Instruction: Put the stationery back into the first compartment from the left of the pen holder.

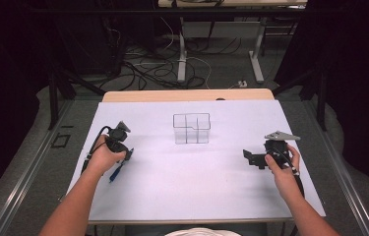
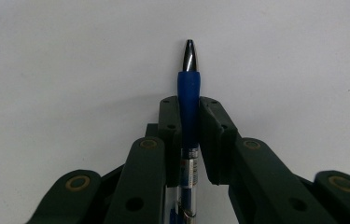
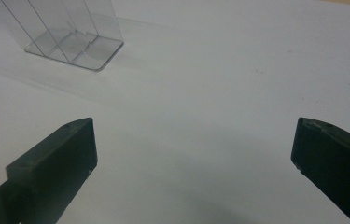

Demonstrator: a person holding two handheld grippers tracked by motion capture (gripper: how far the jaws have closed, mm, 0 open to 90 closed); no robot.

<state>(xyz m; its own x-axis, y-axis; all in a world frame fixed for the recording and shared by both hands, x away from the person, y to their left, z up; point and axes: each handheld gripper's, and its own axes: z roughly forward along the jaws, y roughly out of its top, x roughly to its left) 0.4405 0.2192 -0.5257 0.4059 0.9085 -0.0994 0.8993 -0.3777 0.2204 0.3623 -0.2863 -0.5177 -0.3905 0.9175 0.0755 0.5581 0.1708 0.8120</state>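
Blue ballpoint pen (image 1: pixel 115 172), with its clear plastic barrel and blue rubber grip, is what I have in hand. From the high view, I see it poking out below my left gripper (image 1: pixel 128 154), slanting down toward the white table sheet (image 1: pixel 187 191), just under my left hand (image 1: pixel 105 156). Ahead and to the right of that gripper stands the clear plastic organiser box (image 1: pixel 192 129) with its divided compartments, well apart from both hands. My right gripper (image 1: pixel 250 158) sits off on the far side, held low over the sheet by my right hand (image 1: pixel 283 162), with nothing between its jaws.

In the left gripper view, the pen (image 2: pixel 189 100) runs straight up the middle, lengthwise along the jaws of the left gripper (image 2: pixel 189 116), and both pads clamp the blue rubber sleeve from either side. The silver tip sticks out beyond the fingertips, pointing at the sheet (image 2: pixel 70 56). I judge this lengthwise hold makes sense: it keeps the pen in line with the gripper, so I could lead it point first into a narrow compartment.

In the right gripper view, the right gripper (image 3: pixel 193 140) has its jaws spread wide with only sheet (image 3: pixel 210 93) between them. The organiser box (image 3: pixel 70 32) stands ahead and to the left, upright. I reckon this hand waits free to steady the box if needed.
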